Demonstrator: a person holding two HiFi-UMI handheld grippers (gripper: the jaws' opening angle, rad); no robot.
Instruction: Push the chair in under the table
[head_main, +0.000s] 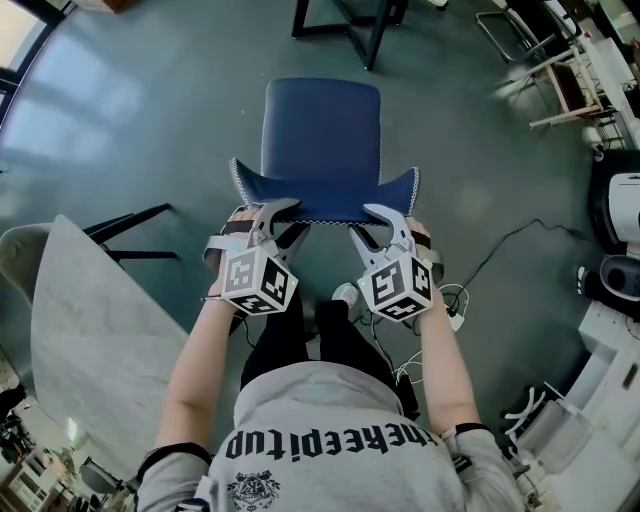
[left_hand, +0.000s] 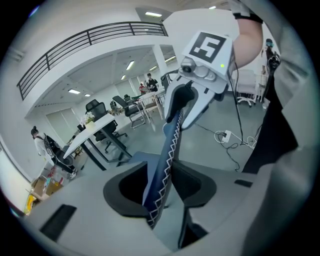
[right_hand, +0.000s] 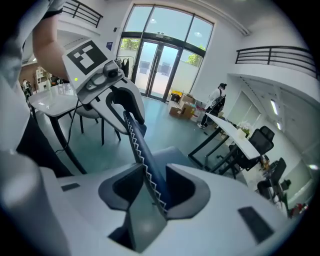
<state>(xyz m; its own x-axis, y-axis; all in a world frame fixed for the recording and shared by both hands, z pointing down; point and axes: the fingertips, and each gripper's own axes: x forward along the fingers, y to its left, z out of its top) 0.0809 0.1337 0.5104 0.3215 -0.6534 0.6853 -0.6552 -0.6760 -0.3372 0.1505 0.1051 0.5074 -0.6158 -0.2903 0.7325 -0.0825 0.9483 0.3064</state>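
A dark blue chair (head_main: 320, 130) stands on the floor in front of me, its backrest (head_main: 325, 200) nearest, with white zigzag stitching along the top edge. My left gripper (head_main: 275, 212) straddles the left part of that edge and my right gripper (head_main: 378, 215) the right part. In the left gripper view the stitched edge (left_hand: 167, 150) runs down between the left gripper's (left_hand: 160, 187) jaws with dark gaps on both sides. The right gripper's (right_hand: 150, 187) jaws straddle the edge (right_hand: 142, 150) too; it lies close to one pad with a gap at the other.
A marble-topped table (head_main: 90, 340) with black legs stands at my left. Another table's black frame (head_main: 350, 25) is beyond the chair. Cables and a power strip (head_main: 455, 310) lie on the floor at my right, with white equipment (head_main: 610, 330) further right.
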